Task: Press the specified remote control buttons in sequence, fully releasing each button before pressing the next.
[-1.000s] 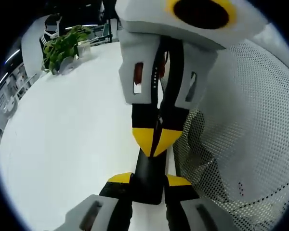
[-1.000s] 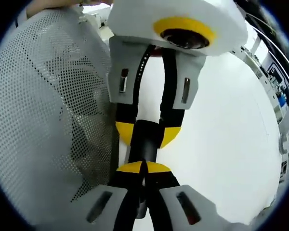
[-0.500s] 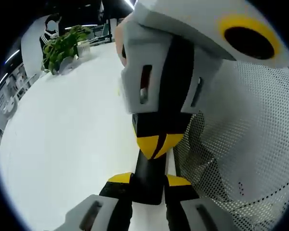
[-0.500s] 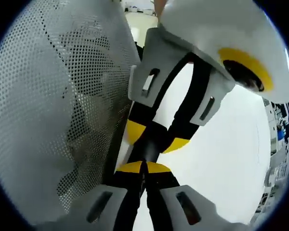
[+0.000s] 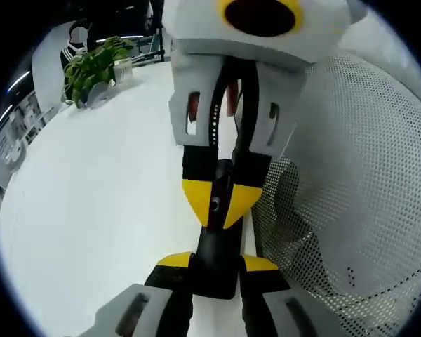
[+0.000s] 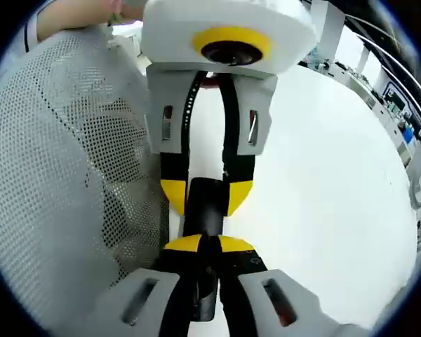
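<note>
Holding the remote control point(image 5: 216, 263) clamped in my left claw point(image 5: 217, 261) above the desk point(image 5: 91, 210); right claw point(image 6: 202, 243), tips closed, rests on its face. I'd lift fully clear before re-pressing.

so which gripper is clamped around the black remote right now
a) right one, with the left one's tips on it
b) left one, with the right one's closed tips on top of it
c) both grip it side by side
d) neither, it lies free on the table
b: in the left gripper view, the left gripper has its yellow-tipped jaws either side of the black remote, and the right gripper comes down on it with jaws together.
</note>
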`<action>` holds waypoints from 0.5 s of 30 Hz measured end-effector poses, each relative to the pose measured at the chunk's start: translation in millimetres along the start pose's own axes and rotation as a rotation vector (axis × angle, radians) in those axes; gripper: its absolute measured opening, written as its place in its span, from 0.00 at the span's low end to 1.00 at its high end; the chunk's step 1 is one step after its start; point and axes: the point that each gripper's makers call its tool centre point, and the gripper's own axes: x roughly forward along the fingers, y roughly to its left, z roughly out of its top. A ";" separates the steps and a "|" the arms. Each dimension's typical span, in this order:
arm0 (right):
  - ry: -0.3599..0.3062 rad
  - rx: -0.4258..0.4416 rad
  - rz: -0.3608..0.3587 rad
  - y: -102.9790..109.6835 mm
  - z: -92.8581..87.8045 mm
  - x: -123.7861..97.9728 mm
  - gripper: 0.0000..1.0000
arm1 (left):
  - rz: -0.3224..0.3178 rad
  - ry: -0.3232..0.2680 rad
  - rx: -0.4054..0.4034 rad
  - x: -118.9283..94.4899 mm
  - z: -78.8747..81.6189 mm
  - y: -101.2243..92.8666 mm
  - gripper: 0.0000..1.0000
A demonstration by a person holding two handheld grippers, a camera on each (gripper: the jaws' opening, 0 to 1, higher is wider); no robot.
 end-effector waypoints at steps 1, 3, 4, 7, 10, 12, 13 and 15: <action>-0.003 0.048 0.044 7.2 -1.7 -0.4 0.08 | -0.001 0.000 0.001 -0.1 0.0 0.2 0.25; -0.011 0.052 0.039 6.1 -5.3 -1.6 0.12 | -0.002 -0.001 0.001 -0.1 -0.1 0.2 0.25; -0.009 0.053 0.043 7.0 -6.7 -2.3 0.14 | -0.002 -0.002 0.001 -0.1 -0.1 0.1 0.25; 0.011 0.049 0.040 8.6 -13.2 -5.0 0.21 | -0.003 -0.002 0.001 0.0 -0.2 0.2 0.25; 0.017 0.050 0.036 10.2 -19.9 -8.1 0.22 | -0.002 -0.002 0.001 0.0 -0.2 0.0 0.25; 0.049 0.022 0.020 10.1 -28.4 -10.3 0.24 | -0.003 -0.003 -0.001 0.0 -0.2 -0.2 0.25; 0.089 0.015 0.019 10.6 -36.9 -11.4 0.24 | -0.003 -0.004 -0.002 0.0 -0.2 -0.2 0.25; 0.079 0.015 0.017 11.9 -42.5 -11.0 0.25 | -0.003 -0.006 -0.004 0.0 -0.3 -0.3 0.25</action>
